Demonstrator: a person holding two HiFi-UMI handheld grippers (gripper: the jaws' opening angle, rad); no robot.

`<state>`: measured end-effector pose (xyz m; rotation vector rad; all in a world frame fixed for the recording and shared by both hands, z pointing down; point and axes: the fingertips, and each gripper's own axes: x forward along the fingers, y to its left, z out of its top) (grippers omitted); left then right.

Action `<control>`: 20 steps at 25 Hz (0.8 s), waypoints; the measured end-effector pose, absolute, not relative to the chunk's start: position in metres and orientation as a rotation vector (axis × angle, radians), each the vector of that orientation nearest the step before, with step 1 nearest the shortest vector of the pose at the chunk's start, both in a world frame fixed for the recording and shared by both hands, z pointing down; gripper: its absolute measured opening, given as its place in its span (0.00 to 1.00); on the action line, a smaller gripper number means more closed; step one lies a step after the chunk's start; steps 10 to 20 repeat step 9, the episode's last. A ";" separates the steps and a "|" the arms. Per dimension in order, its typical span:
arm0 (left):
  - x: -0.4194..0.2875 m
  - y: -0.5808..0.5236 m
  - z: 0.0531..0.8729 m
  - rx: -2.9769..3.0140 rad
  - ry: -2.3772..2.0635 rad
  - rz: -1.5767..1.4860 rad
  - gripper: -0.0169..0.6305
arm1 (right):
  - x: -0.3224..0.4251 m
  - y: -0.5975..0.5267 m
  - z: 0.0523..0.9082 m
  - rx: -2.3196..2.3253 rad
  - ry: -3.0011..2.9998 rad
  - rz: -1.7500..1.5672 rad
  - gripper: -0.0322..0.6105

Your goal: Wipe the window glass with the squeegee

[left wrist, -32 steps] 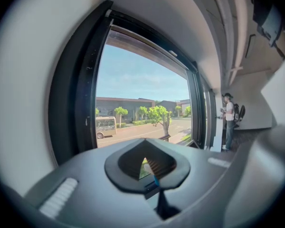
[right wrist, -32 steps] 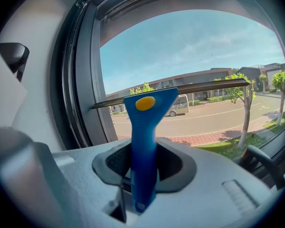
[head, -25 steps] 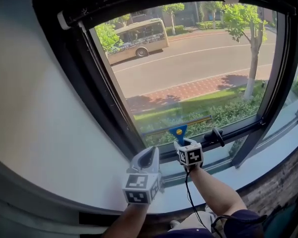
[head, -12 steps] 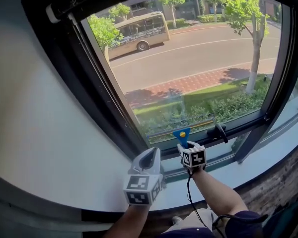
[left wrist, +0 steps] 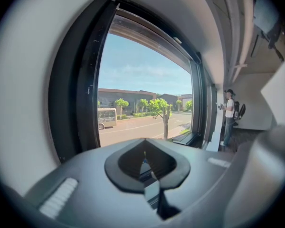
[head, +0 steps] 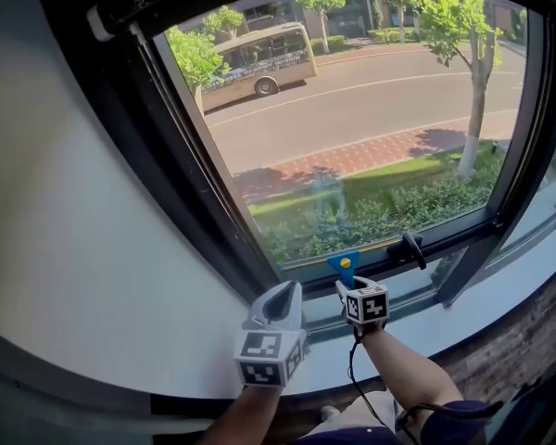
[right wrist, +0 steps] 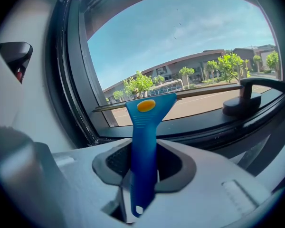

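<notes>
The right gripper [head: 349,289] has its 2 jaws clamped on the squeegee [head: 344,264], whose handle stands upright. The blade lies level along the bottom edge of the glass [head: 371,109], so any next stroke probably goes up. The left gripper [head: 281,295] sits just left, jaws together and empty.

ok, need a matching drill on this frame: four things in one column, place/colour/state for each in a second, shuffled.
Things:
1. squeegee
2. left gripper
3. window handle
4. bus

States:
A. jaws together, nothing between them
B. outside the glass, on the road
C. black, on the lower window frame
D. blue, clamped in the right gripper

Pairs: 1-D, 2-A, 3-C, 4-B
</notes>
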<state>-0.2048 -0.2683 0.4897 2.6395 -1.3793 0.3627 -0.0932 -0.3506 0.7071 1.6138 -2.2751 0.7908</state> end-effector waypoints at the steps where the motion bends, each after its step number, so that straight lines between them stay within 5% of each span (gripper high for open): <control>1: -0.203 -0.268 0.490 2.640 -1.374 0.365 0.03 | -0.092 -0.350 0.706 1.618 -2.275 0.787 0.25; 20: -0.200 -0.265 0.487 2.652 -1.369 0.358 0.03 | -0.092 -0.349 0.700 1.622 -2.301 0.767 0.25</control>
